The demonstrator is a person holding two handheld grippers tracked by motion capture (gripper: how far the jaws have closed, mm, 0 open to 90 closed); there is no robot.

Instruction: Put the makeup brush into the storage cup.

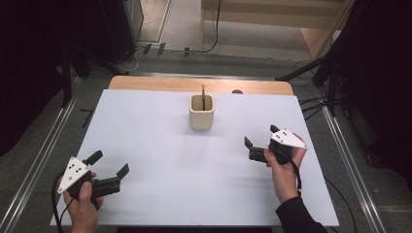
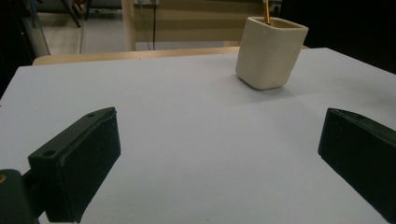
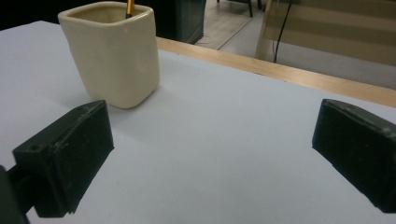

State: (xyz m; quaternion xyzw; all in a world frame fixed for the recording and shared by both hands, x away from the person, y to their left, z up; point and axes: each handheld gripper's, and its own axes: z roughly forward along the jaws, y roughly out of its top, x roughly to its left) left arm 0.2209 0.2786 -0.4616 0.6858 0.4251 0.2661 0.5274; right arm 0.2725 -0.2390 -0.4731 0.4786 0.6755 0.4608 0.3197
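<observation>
Cream cup (image 1: 201,112) standing upright near the far middle of the white table top (image 1: 160,160), and there's a thin orange-brown stick (image 1: 203,91) poking up out of it, possibly a pencil, too small to say for sure. Open white surface on every side of the cup, nothing between it and either tool. Behind it runs a bare wooden strip (image 1: 145,83) of table edge with a small dark spot on it, then floor with cables beyond.

Down at the near left, the left gripper (image 1: 111,164) sits low in a hand (image 1: 82,206), jaws spread wide, nothing in them, well apart from the cup. Over on the right, the right gripper (image 1: 261,137) is held by the other hand (image 1: 283,170), closer to the cup, jaws also wide and empty. In the right gripper view the cup (image 3: 112,53) sits just past the left-hand jaw.
</observation>
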